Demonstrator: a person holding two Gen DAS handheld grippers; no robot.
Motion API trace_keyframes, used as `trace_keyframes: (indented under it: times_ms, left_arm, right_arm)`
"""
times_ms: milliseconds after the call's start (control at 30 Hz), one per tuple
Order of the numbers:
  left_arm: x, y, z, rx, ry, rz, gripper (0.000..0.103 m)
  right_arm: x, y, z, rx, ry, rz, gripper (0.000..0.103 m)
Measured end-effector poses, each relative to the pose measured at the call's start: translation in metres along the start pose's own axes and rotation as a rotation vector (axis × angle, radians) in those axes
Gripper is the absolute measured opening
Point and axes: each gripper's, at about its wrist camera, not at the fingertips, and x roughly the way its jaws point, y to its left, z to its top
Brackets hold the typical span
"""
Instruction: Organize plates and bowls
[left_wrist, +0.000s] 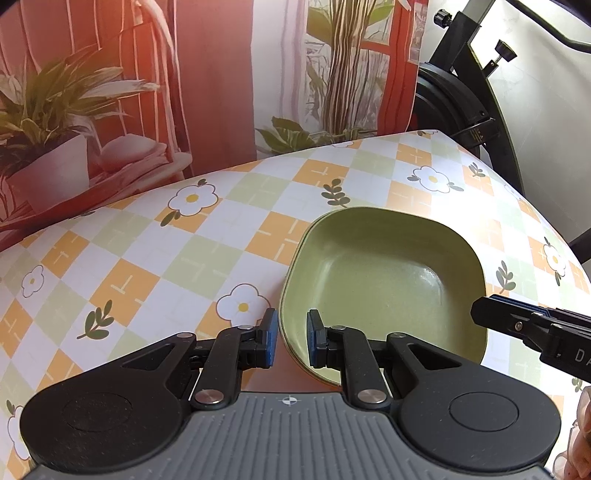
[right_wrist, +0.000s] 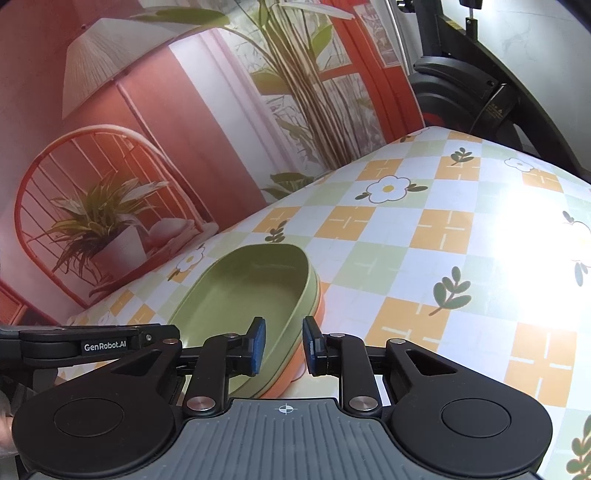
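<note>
Left gripper (left_wrist: 291, 338) sits low at the bottom centre of its own view, jaws parted with a clear gap between the blue pads (left_wrist: 271, 338). Right gripper (right_wrist: 283, 345) likewise holds its jaws apart at bottom centre, and in the left view it pokes in from the right edge.

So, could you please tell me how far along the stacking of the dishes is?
Done: the green bowl already sits nested on an orange dish on the checked tablecloth.
In hand: nothing is gripped. The left gripper is open astride the bowl's near rim, and the right gripper is open at its edge.
Left: no other dishes are in view, so I cannot tell.
</note>
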Motion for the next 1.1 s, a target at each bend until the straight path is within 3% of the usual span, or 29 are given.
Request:
trace_keyframes:
  times_ms: [800,1100]
  left_arm:
    - [0.008,0.007,-0.001,-0.022,0.023,-0.018,0.017]
    - [-0.003,0.007,0.000,-0.036,0.007,-0.016,0.017]
  right_arm:
    - [0.021,-0.021,-0.006,0.107,0.039,0.043,0.016]
    - [0.008,-0.010,-0.003,0.073,0.025,0.017,0.016]
